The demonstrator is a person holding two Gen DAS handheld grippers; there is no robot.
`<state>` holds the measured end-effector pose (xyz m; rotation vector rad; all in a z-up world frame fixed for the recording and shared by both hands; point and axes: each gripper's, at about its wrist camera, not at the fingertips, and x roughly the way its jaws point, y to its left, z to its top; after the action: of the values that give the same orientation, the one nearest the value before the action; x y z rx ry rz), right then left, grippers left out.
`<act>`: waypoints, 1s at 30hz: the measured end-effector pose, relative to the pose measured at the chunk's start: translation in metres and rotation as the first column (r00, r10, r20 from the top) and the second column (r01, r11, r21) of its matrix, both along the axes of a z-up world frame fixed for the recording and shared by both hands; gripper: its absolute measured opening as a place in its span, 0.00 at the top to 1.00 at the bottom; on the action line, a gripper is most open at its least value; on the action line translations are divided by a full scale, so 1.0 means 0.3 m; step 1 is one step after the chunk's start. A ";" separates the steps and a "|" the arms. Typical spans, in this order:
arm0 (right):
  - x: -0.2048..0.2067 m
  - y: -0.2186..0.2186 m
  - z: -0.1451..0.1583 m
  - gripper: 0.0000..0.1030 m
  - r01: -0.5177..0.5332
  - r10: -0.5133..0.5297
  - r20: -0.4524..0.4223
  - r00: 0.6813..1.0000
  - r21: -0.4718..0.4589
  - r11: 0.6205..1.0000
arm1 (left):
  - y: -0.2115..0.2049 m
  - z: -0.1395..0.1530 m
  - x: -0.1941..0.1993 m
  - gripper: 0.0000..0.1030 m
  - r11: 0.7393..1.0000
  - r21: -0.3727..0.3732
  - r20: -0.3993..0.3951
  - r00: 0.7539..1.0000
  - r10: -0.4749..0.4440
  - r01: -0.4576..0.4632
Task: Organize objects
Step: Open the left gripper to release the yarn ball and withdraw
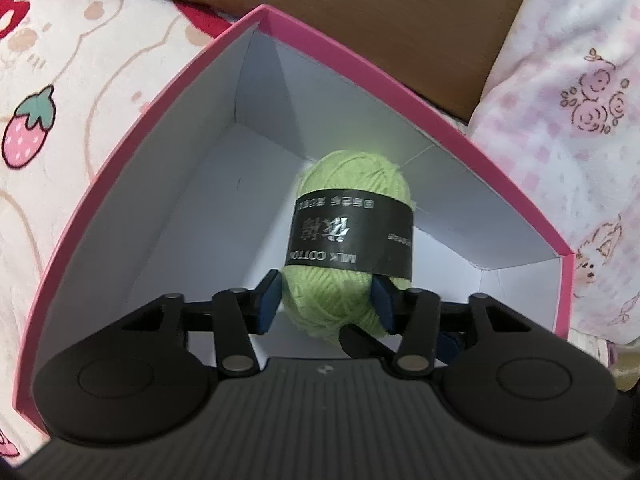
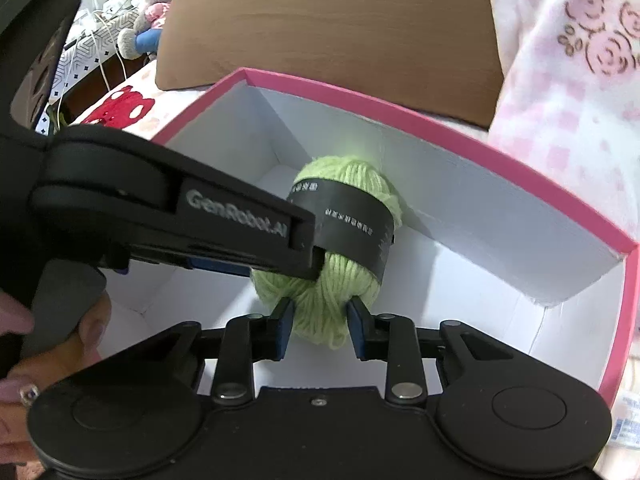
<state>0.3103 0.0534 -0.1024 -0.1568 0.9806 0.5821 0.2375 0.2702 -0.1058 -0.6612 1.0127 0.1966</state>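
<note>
A ball of light green yarn (image 1: 340, 176) with a black paper band lies inside a pink box (image 1: 360, 92) with white walls. My left gripper (image 1: 326, 304) straddles the near end of the ball; its blue pads sit at the yarn's sides without squeezing it, so it is open. In the right wrist view, my right gripper (image 2: 320, 330) is shut on the lower end of the yarn ball (image 2: 348, 176), with the wool bulging between its pads. One of the left gripper's fingers (image 2: 240, 220) reaches in from the left over the ball, above the pink box (image 2: 440, 128).
The box rests on a strawberry-print blanket (image 1: 60, 80). A brown pillow (image 1: 360, 8) lies behind it and pink rose-print fabric (image 1: 580, 80) to the right. A person's hand (image 2: 24, 360) holds the left gripper's handle. Plush toys (image 2: 152, 0) sit far back left.
</note>
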 end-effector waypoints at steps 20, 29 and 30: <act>-0.258 -0.154 0.229 0.56 0.062 -0.058 0.157 0.986 -0.017 0.998 | -0.124 0.271 -0.172 0.37 0.991 0.109 0.072 0.993 -0.090 0.082; -0.353 -0.220 0.345 0.48 0.090 -0.087 0.142 0.986 -0.008 0.996 | -0.261 0.444 -0.294 0.36 0.963 0.144 0.088 0.966 -0.242 0.228; -0.367 -0.228 0.358 0.48 0.086 -0.084 0.143 0.986 -0.009 0.996 | -0.276 0.470 -0.314 0.36 0.959 0.161 0.099 0.963 -0.252 0.234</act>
<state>0.2001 -0.0149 0.0049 -0.1670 0.8488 0.4788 0.1435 0.1873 0.0353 -0.4035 0.9461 0.0152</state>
